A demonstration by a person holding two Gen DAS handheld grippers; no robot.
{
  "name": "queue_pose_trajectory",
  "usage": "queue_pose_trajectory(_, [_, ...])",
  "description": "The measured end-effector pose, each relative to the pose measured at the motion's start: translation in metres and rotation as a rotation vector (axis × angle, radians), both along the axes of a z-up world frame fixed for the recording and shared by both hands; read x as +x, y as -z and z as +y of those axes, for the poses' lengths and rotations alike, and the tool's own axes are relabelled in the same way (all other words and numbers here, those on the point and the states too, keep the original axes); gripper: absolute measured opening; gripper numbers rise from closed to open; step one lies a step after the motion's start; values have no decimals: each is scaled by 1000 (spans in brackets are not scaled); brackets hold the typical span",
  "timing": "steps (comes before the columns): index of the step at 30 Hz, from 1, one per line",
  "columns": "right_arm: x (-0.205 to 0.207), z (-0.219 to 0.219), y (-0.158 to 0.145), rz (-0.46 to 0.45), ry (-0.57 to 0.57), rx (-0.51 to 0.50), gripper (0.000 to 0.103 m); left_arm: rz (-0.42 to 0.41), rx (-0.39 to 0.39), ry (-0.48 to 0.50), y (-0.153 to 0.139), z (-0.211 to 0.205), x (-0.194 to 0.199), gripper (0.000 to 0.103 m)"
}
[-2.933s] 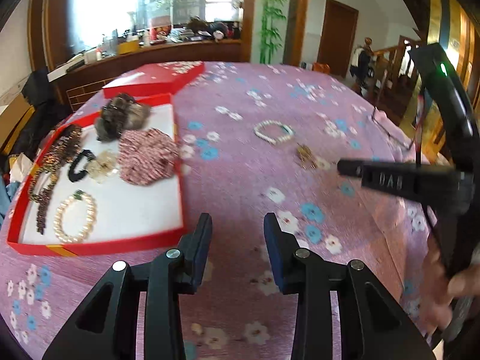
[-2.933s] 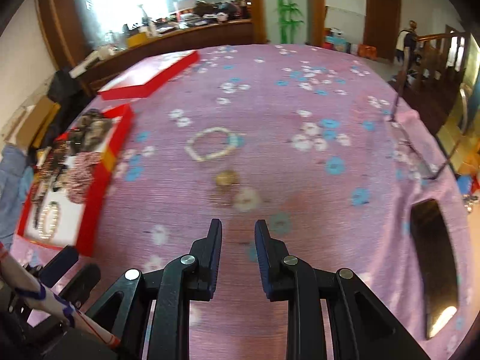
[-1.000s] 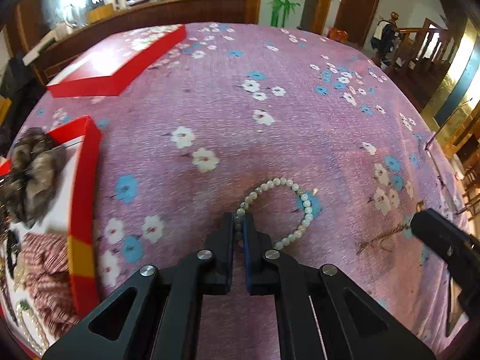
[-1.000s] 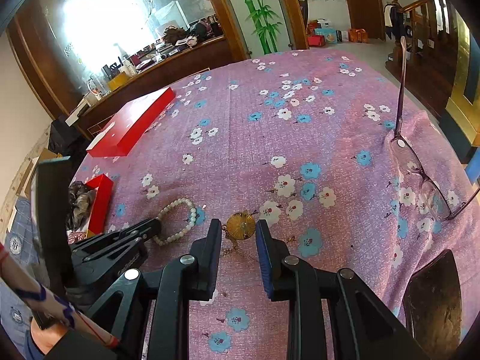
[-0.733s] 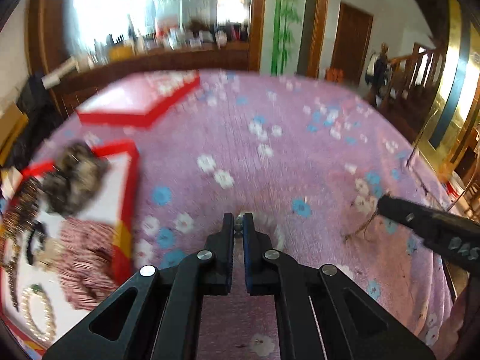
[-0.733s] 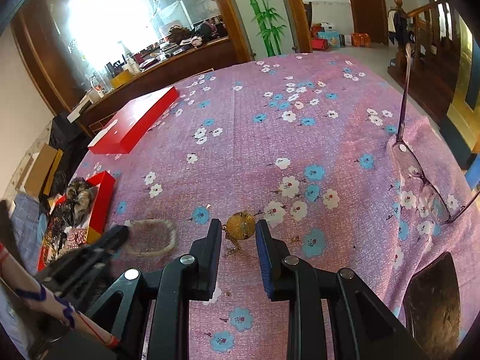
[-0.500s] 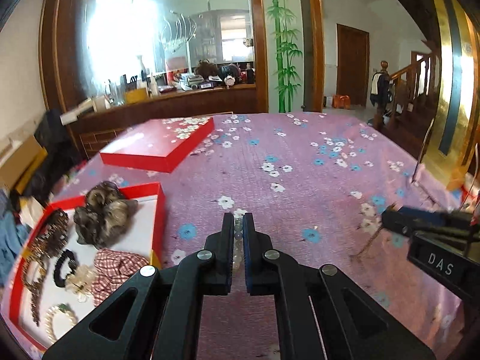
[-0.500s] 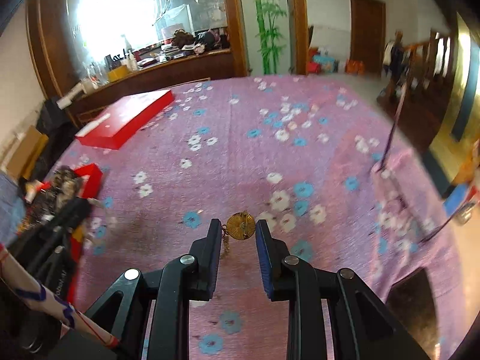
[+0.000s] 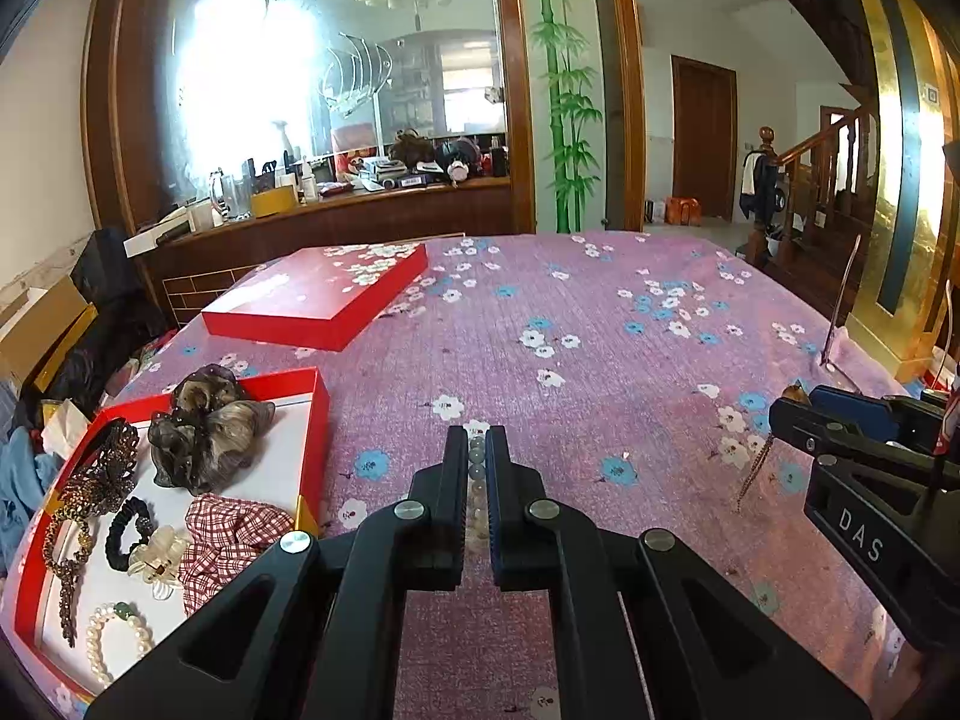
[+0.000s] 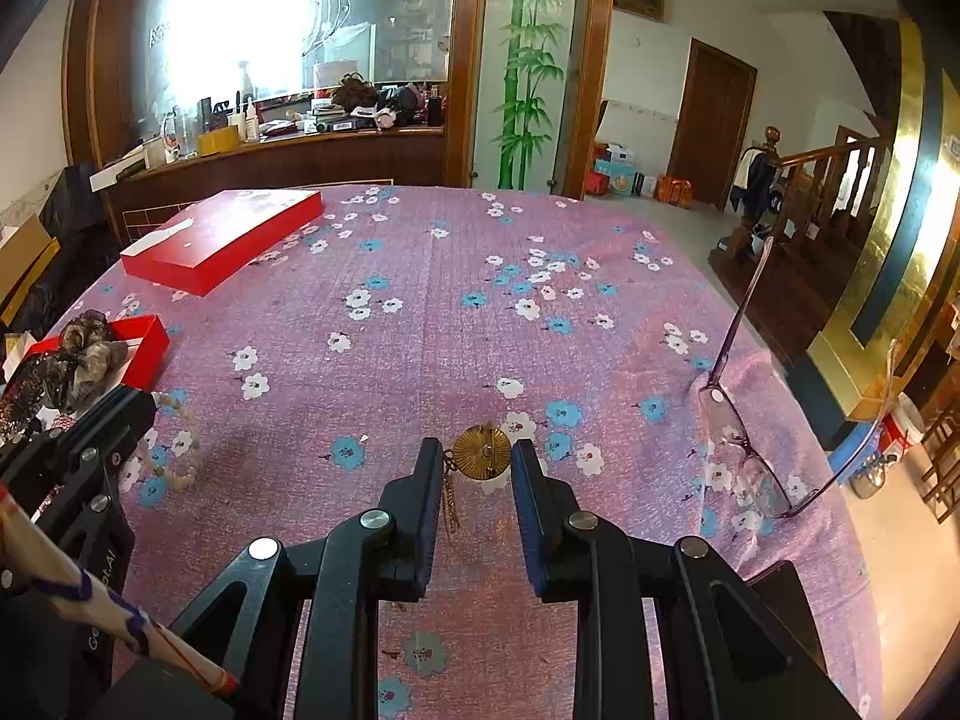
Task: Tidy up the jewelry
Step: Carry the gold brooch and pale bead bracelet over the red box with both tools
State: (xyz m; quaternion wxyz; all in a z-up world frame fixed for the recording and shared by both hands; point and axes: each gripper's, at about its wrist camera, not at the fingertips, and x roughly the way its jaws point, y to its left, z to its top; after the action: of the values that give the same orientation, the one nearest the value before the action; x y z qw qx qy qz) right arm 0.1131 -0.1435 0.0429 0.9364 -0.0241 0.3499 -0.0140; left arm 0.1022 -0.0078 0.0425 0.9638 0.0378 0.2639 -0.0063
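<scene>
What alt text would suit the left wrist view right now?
The left gripper is shut on a pale beaded bracelet above a purple floral tablecloth. An open red tray of hair accessories and jewelry sits at left; the right gripper, at right, holds a gold brooch with dangling chains.

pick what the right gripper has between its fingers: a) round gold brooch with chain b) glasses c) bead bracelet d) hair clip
a: the round gold brooch sits pinched between the right gripper fingers with its chain dangling, while the bead bracelet is in the left gripper and the glasses lie on the cloth.
</scene>
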Motion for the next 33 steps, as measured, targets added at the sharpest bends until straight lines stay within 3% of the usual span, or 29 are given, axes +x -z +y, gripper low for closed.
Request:
queue_pose_trajectory(22, [-7,5,-4,-33,-3,-22,24,-48,-25,-27,-13,8,-6,5])
queue_pose_trajectory(28, [-15,7,-20,-41,-63,115,25,-60,-93,-18,-37,29,-32,5])
queue_pose_trajectory(33, [-31,52,-29,6,-216,207,25,-30,-108,-32,-44,71,-60,5])
